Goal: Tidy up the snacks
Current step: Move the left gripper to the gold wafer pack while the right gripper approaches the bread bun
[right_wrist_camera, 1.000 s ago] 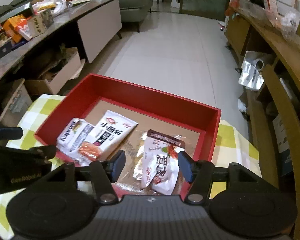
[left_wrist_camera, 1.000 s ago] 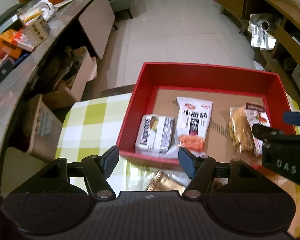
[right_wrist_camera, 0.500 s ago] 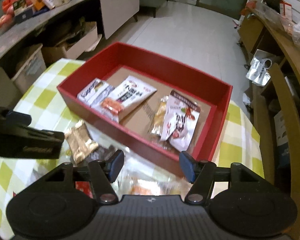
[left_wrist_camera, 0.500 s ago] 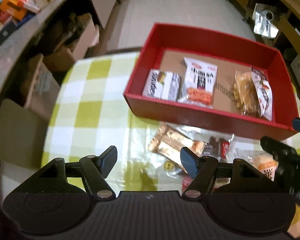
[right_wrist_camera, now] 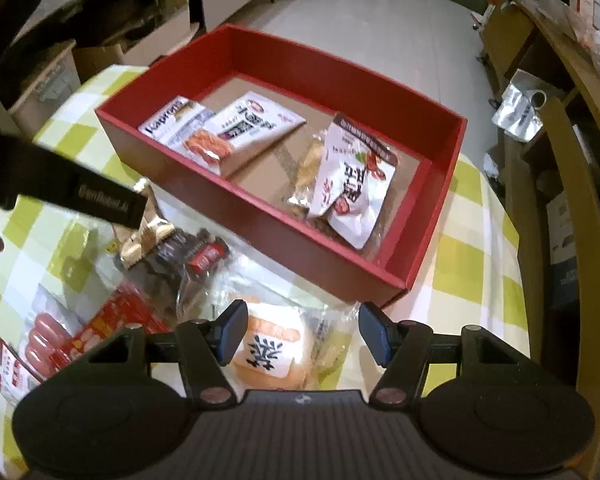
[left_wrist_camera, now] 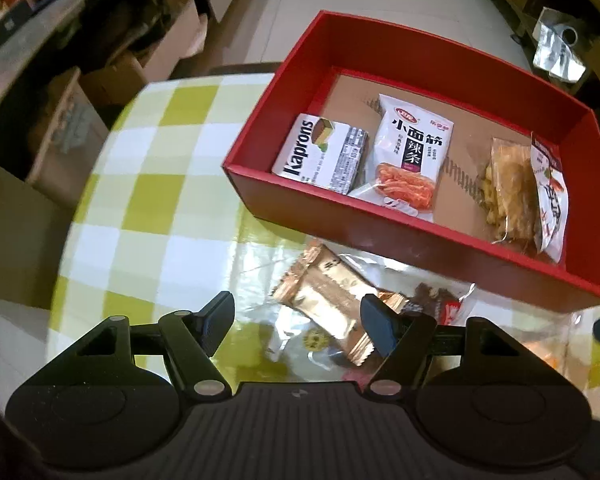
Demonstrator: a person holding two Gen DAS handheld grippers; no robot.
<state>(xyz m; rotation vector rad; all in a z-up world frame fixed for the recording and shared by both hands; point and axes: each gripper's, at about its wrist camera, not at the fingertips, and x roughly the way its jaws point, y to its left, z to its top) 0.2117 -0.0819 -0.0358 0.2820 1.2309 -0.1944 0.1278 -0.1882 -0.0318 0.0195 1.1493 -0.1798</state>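
Note:
A red box [left_wrist_camera: 416, 60] [right_wrist_camera: 340, 256] stands on the checked table. It holds a Kaprons pack [left_wrist_camera: 320, 154] [right_wrist_camera: 168, 120], a white spicy-strip bag [left_wrist_camera: 412, 152] [right_wrist_camera: 244, 124], a clear bag of yellow snack [left_wrist_camera: 508, 188] and a white-and-red bag [right_wrist_camera: 352, 184]. My left gripper [left_wrist_camera: 298, 322] is open above a gold packet [left_wrist_camera: 324, 304] lying in front of the box. My right gripper [right_wrist_camera: 302, 330] is open above an orange-and-white packet [right_wrist_camera: 272, 352]. The gold packet also shows in the right wrist view [right_wrist_camera: 144, 236], partly hidden by the left gripper.
Loose snacks lie in front of the box: a dark packet with a red label [right_wrist_camera: 200, 256], a red sausage pack [right_wrist_camera: 60, 340]. The table [left_wrist_camera: 148, 184] ends at left above cardboard boxes [left_wrist_camera: 72, 128]. A wooden chair [right_wrist_camera: 572, 216] stands at right.
Both grippers pulled back from over the box and dropped toward the loose snacks in front of it. The left now sits over the gold packet, the right over the orange-and-white one.

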